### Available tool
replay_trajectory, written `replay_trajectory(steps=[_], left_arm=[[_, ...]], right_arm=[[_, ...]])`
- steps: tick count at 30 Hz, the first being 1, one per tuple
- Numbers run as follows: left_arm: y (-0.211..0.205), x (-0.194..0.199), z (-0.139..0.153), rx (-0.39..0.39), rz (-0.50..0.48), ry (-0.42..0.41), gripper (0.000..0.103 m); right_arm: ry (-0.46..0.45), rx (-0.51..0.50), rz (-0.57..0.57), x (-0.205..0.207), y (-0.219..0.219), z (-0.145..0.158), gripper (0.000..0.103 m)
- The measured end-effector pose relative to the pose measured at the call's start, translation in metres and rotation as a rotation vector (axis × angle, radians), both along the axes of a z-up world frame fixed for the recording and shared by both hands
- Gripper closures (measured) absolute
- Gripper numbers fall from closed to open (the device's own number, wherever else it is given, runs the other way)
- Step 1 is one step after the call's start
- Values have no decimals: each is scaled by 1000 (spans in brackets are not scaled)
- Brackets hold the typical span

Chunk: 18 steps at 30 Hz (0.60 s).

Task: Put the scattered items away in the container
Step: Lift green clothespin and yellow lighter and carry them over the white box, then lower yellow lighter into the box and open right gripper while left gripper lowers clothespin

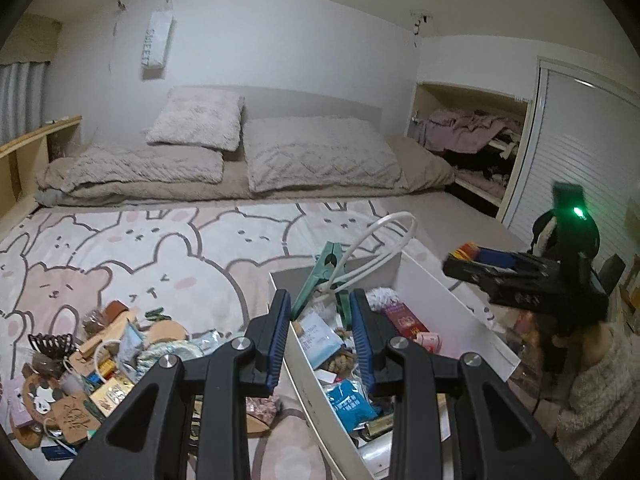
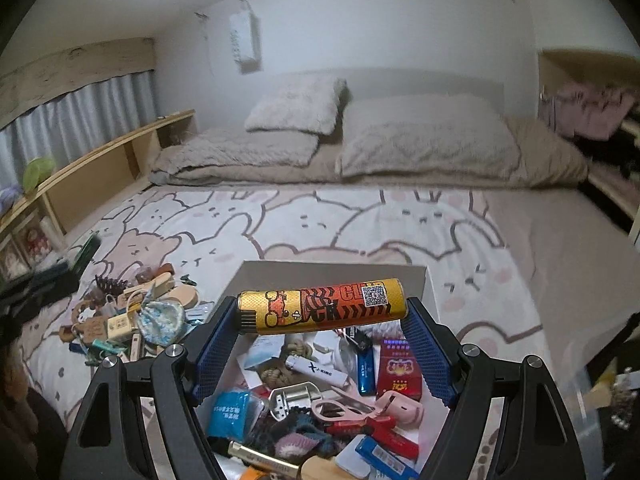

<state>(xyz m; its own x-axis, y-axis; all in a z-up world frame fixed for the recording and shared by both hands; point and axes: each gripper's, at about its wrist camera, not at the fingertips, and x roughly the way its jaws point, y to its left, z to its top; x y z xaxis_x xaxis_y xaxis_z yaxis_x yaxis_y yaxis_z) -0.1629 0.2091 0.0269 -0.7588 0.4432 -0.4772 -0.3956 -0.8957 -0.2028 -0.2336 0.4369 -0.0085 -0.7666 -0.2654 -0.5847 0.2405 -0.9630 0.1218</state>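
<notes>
My left gripper (image 1: 320,298) is shut on a green clothes clip (image 1: 326,276) with a white cord loop (image 1: 386,232) hanging through it. It holds the clip over the near-left corner of the white box (image 1: 440,292). My right gripper (image 2: 322,312) is shut on an orange and yellow cylinder (image 2: 320,306), gripped end to end and held level above the same white box (image 2: 336,274). The box holds several small items, among them blue packets, a red pack and lighters. From the left wrist view, the right gripper (image 1: 476,266) shows beyond the box's right wall. A pile of scattered items (image 1: 100,352) lies on the bedspread left of the box.
The box and the pile (image 2: 132,320) sit on a bear-print bedspread (image 2: 400,220). Pillows (image 1: 320,152) and a folded blanket lie at the far end. A wooden shelf (image 2: 100,168) runs along the left and an open closet (image 1: 476,140) stands at the right. A fluffy sleeve (image 1: 592,380) shows behind the right gripper.
</notes>
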Motion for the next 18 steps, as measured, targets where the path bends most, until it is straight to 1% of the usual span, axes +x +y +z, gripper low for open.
replay_trajectory(steps=[2, 4, 10, 13, 18], left_arm=[[4, -2, -7, -1, -13, -18, 73], [7, -4, -13, -5, -24, -34, 73], [15, -8, -28, -20, -58, -66, 73], [15, -11, -33, -7, -68, -88, 73], [17, -18, -38, 4, -83, -111, 73]], right_arm=[[-41, 9, 1, -14, -1, -6, 21], [-75, 64, 11, -27, -6, -13, 21], [-186, 384, 106, -57, -26, -43, 21], [-266, 494, 165, -68, -31, -63, 21], [-331, 677, 218, -76, -39, -93, 22]])
